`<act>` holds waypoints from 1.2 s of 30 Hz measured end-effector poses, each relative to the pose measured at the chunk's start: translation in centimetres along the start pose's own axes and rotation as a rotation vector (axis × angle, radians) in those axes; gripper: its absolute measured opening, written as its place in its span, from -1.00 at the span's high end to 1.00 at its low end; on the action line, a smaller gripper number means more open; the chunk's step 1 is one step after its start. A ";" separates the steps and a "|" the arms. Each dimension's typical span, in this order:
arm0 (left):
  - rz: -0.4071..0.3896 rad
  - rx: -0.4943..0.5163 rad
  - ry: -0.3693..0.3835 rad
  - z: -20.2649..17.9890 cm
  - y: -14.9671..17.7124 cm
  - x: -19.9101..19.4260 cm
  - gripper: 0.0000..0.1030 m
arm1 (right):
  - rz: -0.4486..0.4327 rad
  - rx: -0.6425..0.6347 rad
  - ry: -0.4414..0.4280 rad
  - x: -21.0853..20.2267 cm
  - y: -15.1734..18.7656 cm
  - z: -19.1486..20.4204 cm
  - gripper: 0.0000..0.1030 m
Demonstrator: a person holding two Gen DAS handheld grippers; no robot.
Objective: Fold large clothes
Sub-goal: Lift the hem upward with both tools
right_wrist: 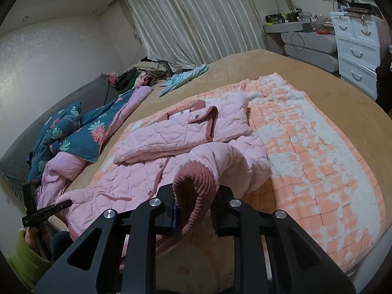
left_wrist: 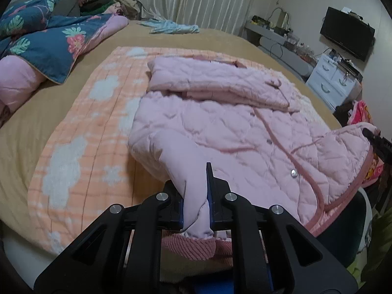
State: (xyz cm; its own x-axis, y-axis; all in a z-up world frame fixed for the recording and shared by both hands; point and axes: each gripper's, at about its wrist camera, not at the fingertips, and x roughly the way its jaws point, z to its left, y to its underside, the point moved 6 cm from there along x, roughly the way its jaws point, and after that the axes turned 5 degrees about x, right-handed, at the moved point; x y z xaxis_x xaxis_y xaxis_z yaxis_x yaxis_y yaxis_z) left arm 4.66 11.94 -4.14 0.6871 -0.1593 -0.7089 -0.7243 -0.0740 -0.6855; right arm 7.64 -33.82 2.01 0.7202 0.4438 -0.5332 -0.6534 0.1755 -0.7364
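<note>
The left tool [left_wrist: 196,196] is clamped on the pink jacket [left_wrist: 232,127] at a sleeve end, just above its ribbed cuff [left_wrist: 193,247]. The other ribbed cuff [right_wrist: 196,183] is gripped by the right tool [right_wrist: 194,210]. The jacket is spread on the orange checked blanket [left_wrist: 80,132], which lies on the bed [left_wrist: 19,132]. A floral quilt [left_wrist: 49,41] is seen beyond the blanket.

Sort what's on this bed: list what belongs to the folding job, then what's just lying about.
Job: pink quilted jacket; left gripper, shut on its sleeve; right gripper, shut on its ribbed cuff.

Lying about: floral quilt; light blue garment; clothes pile.
</note>
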 end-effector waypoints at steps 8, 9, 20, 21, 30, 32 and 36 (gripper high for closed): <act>-0.060 -0.013 0.007 0.1 -3.6 -0.2 0.88 | -0.035 0.004 -0.015 0.1 -2.3 0.8 0.64; -0.066 -0.014 0.008 0.1 -4.0 -0.2 0.88 | -0.039 0.006 -0.019 0.2 -2.6 0.9 0.64; -0.121 -0.026 0.015 0.5 -8.2 -0.4 0.88 | -0.082 0.014 -0.024 0.6 -5.8 1.6 0.64; -0.128 -0.023 0.014 0.4 -8.6 -0.5 0.88 | -0.086 0.016 -0.025 0.6 -6.1 1.7 0.64; -0.167 -0.019 0.003 0.1 -11.9 -0.6 0.88 | -0.104 0.042 -0.034 1.4 -8.7 1.9 0.64; -0.176 -0.019 0.000 0.1 -12.4 -0.7 0.88 | -0.109 0.045 -0.028 1.6 -9.3 1.9 0.64; -0.191 -0.024 -0.011 0.2 -13.9 -0.7 0.88 | -0.122 0.047 -0.017 2.0 -10.5 2.1 0.64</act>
State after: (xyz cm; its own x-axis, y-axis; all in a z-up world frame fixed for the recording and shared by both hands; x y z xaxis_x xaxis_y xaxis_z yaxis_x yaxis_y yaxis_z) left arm 14.25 13.31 5.83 0.8128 -0.1293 -0.5680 -0.5816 -0.1253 -0.8038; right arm 15.44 -32.95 9.61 0.7914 0.4315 -0.4331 -0.5712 0.2696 -0.7752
